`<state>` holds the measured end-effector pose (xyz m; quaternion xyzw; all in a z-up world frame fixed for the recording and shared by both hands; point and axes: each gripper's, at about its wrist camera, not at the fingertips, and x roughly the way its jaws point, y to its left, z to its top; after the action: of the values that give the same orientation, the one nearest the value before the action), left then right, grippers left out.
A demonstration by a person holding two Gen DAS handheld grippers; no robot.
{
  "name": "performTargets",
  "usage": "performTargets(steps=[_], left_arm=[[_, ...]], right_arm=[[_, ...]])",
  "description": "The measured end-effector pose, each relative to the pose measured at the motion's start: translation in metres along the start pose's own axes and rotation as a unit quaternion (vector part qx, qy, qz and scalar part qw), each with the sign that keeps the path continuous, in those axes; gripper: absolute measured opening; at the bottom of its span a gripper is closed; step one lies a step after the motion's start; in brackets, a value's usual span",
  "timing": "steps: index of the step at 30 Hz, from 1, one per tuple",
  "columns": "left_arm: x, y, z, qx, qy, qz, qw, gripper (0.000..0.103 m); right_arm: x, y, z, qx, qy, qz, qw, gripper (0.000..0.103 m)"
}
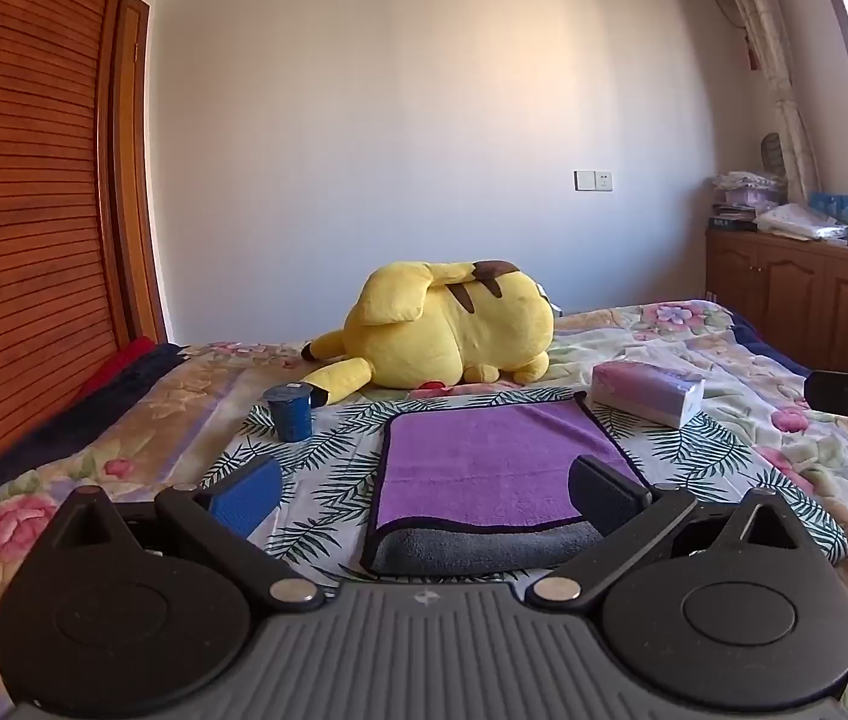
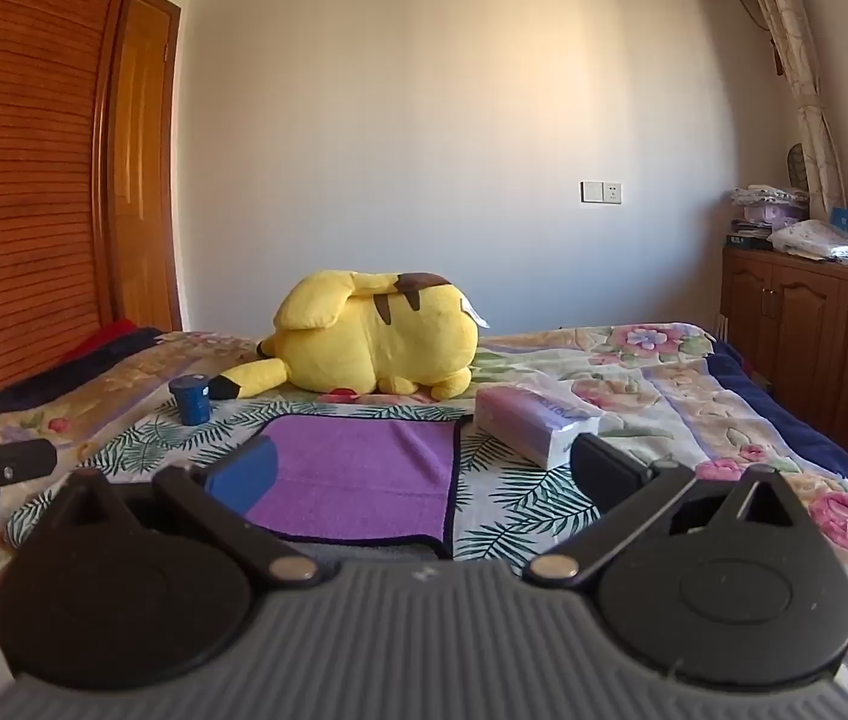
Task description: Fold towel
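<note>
- My left gripper (image 1: 424, 495) hung low over the bed (image 1: 124, 420), its two fingers spread wide with nothing between them; its own body hid the near strip of bedding at 6 o'clock.
- My right gripper (image 2: 424, 468) was likewise spread wide and holding nothing; from the left camera only a dark piece of it showed, cut off at 3 o'clock.
- The one purple towel (image 1: 484, 456) lay flat on the leaf-print cloth (image 1: 328, 450) just ahead at 12 o'clock, its near edge turned back to show a grey underside (image 1: 484, 549). In the right view my gripper's body covered that near edge.
- One yellow plush toy (image 1: 454, 324) lay beyond the towel at 12 o'clock, its face turned away and out of sight.
- One blue cup (image 1: 291, 414) stood at 10 o'clock off the towel's far left corner.
- One tissue pack (image 1: 646, 396) sat at 2 o'clock, just beside the far right corner; its print was too small to read.
- The cabinet top (image 1: 802, 234) at 3 o'clock carried clutter too blurred to count.
</note>
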<state>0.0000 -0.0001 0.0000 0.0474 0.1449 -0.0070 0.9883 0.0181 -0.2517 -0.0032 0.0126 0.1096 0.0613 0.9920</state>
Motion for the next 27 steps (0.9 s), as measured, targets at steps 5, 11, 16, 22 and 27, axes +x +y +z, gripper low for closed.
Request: performTargets(steps=[5, 11, 16, 22, 27], left_arm=[[-0.0007, -0.0020, 0.0007, 0.001, -0.001, 0.000, 1.0000, 0.087], [0.0002, 0.0000, 0.0002, -0.003, 0.001, -0.002, 1.0000, 0.087], [0.0000, -0.0019, 0.0001, 0.000, 0.000, -0.003, 1.0000, 0.087], [-0.0018, 0.0052, -0.0013, -0.003, 0.000, -0.003, 1.0000, 0.087], [-0.0028, 0.0057, -0.0019, -0.002, -0.001, -0.003, 1.0000, 0.087]], right_arm=[[0.0009, -0.0004, 0.0000, 0.000, 0.002, -0.001, 1.000, 0.103], [-0.0001, -0.0007, -0.0003, -0.001, -0.001, -0.001, 1.000, 0.103], [0.0000, -0.0010, -0.0006, -0.001, -0.001, -0.001, 1.000, 0.103], [0.0004, -0.0011, -0.0009, -0.001, -0.002, -0.001, 1.000, 0.103], [0.0009, -0.0012, -0.0012, -0.001, -0.002, 0.000, 1.000, 0.103]])
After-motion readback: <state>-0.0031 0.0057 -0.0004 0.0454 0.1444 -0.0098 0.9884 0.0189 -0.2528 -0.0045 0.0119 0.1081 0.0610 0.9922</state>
